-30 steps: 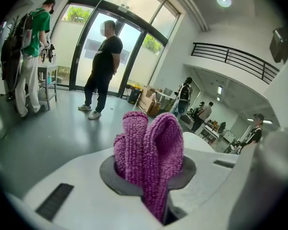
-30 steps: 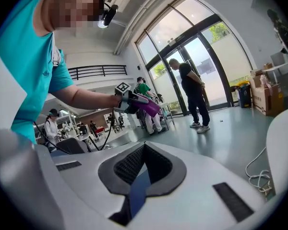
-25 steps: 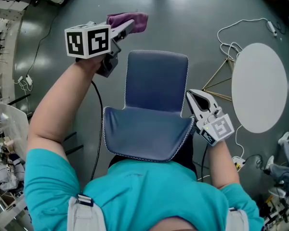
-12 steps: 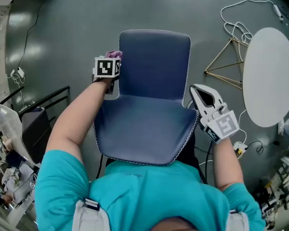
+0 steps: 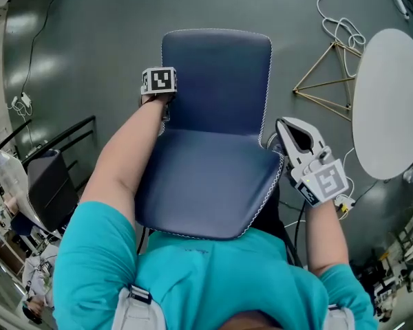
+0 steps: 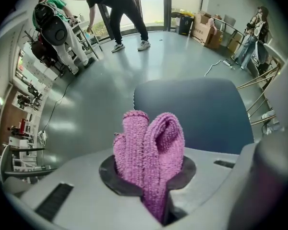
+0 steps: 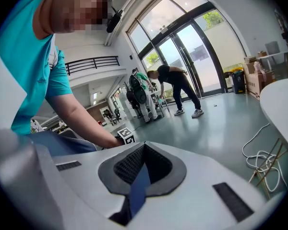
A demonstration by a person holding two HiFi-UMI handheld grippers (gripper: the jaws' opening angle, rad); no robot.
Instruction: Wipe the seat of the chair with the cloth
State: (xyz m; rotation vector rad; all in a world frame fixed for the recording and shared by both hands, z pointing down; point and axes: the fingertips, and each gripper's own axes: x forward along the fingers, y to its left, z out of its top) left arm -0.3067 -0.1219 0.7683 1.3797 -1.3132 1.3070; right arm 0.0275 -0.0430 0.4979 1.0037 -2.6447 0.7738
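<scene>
Fingers of left gripper pinched tight on the pink cloth. Cloth stands bunched upright out of the pinch, at the left edge of the chair back, above the seat. No contact with seat visible. Right gripper fingers closed on a blue strip, judged to be the chair's right edge where back meets seat.

Risks:
- Cloth is a narrow wad, so a pass would likely leave streaks unwiped.
- Dragging it could tug it out of the pinch.
- Hard gripper body may scrape the seat if held too flat.
- If the right hold lets go, the chair could shift under the push.

Containers: cardboard boxes far behind chair, contents not readable.
</scene>
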